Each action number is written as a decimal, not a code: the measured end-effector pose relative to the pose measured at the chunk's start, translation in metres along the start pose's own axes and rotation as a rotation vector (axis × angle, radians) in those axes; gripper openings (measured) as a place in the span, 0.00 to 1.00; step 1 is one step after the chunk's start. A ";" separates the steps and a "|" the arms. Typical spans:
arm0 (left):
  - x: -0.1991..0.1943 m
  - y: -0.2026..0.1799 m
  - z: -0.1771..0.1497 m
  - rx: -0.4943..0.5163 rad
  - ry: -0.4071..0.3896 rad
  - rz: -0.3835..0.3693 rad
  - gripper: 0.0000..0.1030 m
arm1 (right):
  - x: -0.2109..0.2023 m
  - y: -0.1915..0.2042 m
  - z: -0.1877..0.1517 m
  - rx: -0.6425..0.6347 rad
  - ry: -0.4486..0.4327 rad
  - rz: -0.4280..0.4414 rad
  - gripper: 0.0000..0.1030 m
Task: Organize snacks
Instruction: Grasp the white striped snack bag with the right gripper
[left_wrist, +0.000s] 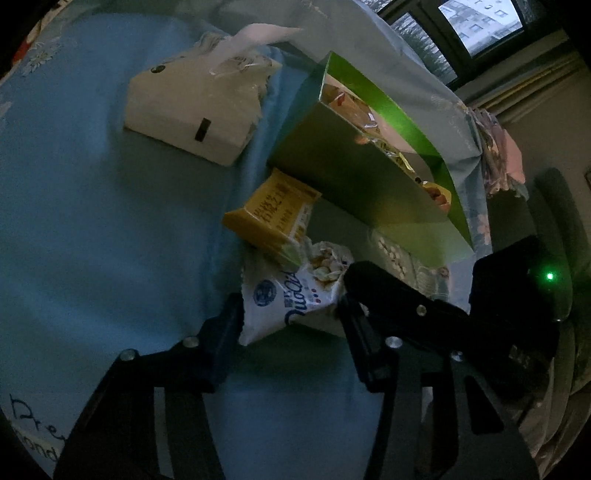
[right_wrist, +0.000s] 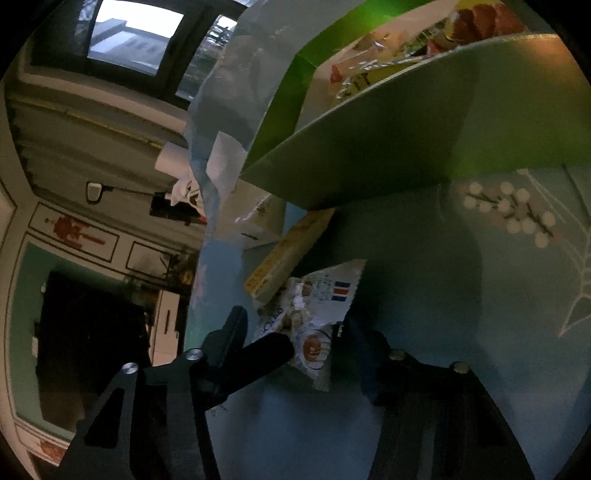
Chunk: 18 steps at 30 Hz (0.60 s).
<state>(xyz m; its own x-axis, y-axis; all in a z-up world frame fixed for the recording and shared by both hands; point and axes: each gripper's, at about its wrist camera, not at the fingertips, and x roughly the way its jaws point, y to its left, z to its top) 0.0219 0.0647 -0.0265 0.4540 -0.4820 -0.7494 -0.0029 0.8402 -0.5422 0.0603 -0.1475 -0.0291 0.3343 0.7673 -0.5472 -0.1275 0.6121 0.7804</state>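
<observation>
A white snack packet (left_wrist: 291, 295) with blue lettering lies on the blue cloth, between the fingers of my left gripper (left_wrist: 290, 314); the jaws stand wide around it. The same packet (right_wrist: 314, 314) sits between the fingers of my right gripper (right_wrist: 291, 332), also open around it. A yellow snack packet (left_wrist: 269, 218) lies just beyond, against the green box (left_wrist: 354, 192), which holds several snacks. In the right wrist view the yellow packet (right_wrist: 291, 254) leans under the green box (right_wrist: 388, 147).
A white tissue box (left_wrist: 195, 107) stands on the blue cloth (left_wrist: 92, 221) left of the green box. The bed edge falls away on the right. A window (right_wrist: 133, 33) and a doorway (right_wrist: 92, 350) show beyond.
</observation>
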 end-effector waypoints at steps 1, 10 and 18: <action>0.000 -0.001 0.000 -0.004 -0.002 -0.003 0.50 | 0.000 -0.001 0.000 0.003 0.002 -0.003 0.43; 0.001 -0.009 -0.002 0.032 -0.003 0.011 0.46 | 0.000 -0.004 0.000 -0.005 -0.004 -0.026 0.31; -0.001 -0.021 -0.005 0.087 -0.005 0.015 0.45 | -0.012 -0.002 -0.005 -0.019 -0.034 -0.020 0.30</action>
<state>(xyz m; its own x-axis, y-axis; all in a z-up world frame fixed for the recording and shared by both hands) 0.0170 0.0468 -0.0162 0.4588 -0.4683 -0.7551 0.0675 0.8657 -0.4959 0.0516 -0.1567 -0.0261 0.3687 0.7484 -0.5514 -0.1382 0.6307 0.7636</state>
